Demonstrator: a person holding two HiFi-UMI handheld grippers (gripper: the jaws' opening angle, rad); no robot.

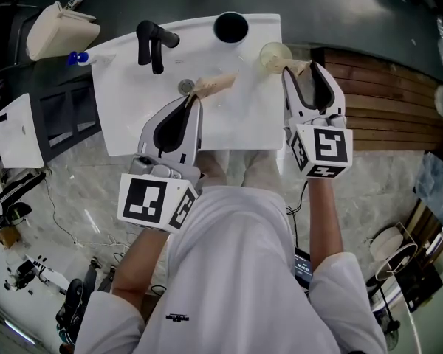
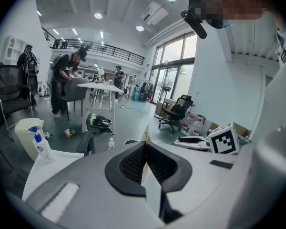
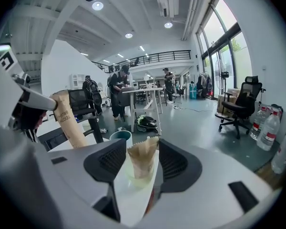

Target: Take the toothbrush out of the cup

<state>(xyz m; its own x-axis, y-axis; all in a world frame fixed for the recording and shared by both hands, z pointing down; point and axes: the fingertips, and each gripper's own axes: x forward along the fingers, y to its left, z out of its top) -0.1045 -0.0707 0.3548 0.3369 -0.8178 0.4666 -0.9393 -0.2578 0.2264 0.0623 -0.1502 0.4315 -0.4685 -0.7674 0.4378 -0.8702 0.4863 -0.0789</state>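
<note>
On the sink (image 1: 133,127), a clear cup (image 1: 272,52) holds a wrapped toothbrush (image 3: 142,157).

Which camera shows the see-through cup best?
The right gripper view: the cup is close up in the middle, a paper packet standing in it. The head view shows the cup small, at the sink's edge. The left gripper view misses it.

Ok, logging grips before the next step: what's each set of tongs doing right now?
Left tongs: closed on a paper-wrapped toothbrush.
Right tongs: open, holding nothing; the cup sits just ahead.
</note>
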